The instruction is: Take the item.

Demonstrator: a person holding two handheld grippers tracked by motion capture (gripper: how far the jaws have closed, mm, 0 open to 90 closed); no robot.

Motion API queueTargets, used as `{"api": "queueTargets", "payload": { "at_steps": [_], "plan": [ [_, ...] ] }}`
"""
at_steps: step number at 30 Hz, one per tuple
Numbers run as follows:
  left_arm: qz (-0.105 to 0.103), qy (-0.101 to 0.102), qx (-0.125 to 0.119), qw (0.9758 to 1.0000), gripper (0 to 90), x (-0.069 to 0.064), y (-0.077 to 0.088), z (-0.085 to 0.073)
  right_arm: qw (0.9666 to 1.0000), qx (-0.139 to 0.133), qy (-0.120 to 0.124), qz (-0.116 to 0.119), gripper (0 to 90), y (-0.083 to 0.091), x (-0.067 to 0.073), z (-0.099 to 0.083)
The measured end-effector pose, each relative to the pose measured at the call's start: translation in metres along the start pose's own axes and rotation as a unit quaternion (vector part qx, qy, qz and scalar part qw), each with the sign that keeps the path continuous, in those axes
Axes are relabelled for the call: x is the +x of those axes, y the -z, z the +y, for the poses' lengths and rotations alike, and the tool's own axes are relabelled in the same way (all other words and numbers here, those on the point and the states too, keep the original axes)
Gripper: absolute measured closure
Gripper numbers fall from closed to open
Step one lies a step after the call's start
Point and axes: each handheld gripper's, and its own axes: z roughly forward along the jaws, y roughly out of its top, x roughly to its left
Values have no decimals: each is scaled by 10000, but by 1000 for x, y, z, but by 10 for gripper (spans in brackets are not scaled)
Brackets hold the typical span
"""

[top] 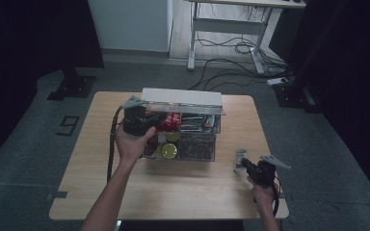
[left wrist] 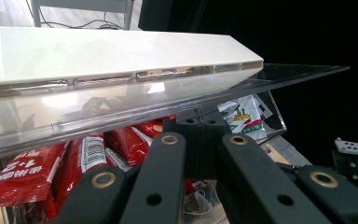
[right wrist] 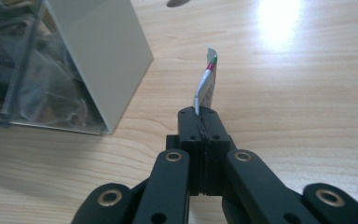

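Wood table (top: 173, 192), dark room. L gripper (top: 137, 120) at box's (top: 197, 147) 9 o'clock, jaws together, prob. propping clear lid (left wrist: 168, 100) so red packs (left wrist: 86, 156) stay reachable. R gripper (right wrist: 204, 114) at 4 o'clock, clamped on small sachet (right wrist: 207, 86), held upright clear of tabletop.

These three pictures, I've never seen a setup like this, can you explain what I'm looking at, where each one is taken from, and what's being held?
No robot here: a person holds a handheld two-jaw gripper in each hand at a wooden table. The high view looks down from above the person. The other two come from cameras riding on the grippers, looking along their black jaws.

On the table stands a clear box of snack packets, including red packets, with a white lid raised at its back.

The left gripper is at the box, under the clear panel beneath the lid; its jaws look closed, but what they pinch is hidden. The right gripper is shut on a small foil sachet, held above the table beside the box.
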Motion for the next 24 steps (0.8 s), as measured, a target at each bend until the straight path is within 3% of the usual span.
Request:
{"api": "queueTargets", "payload": {
  "at_steps": [10,19,24],
  "plan": [
    [3,-6,3,10000,897,0,0,-1,9997,18,-215,-96,857,-3,-13,-5],
    [-3,-10,1,10000,895,0,0,-1,9981,369,-247,-419,687,-8,-20,-10],
    [-3,6,-7,10000,895,1,1,-1,9968,361,-294,-653,553,-8,-21,-12]
  ]
}}
